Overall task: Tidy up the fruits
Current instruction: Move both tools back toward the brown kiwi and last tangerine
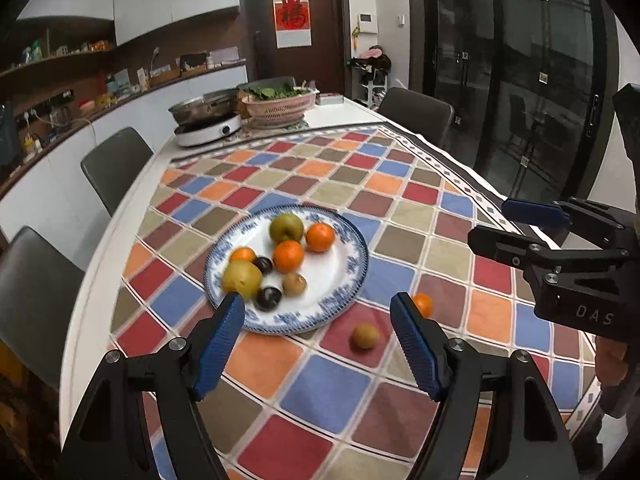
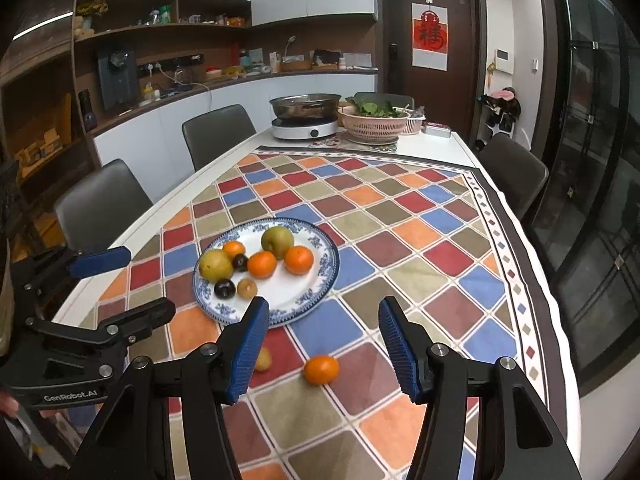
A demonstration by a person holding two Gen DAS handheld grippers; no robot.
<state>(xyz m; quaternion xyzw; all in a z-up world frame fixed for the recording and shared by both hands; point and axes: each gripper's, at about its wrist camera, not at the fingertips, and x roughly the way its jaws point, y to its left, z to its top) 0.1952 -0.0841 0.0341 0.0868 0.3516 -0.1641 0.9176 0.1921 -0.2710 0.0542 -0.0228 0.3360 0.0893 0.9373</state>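
8 fruits on plate (image 2: 324,276), 2 fruits (image 2: 321,369) on tablecloth (image 2: 400,240) before it

Right gripper (image 2: 320,320) jaws spread, empty; loose orange (image 2: 321,369) between them, fruit plate (image 2: 326,280) just beyond.
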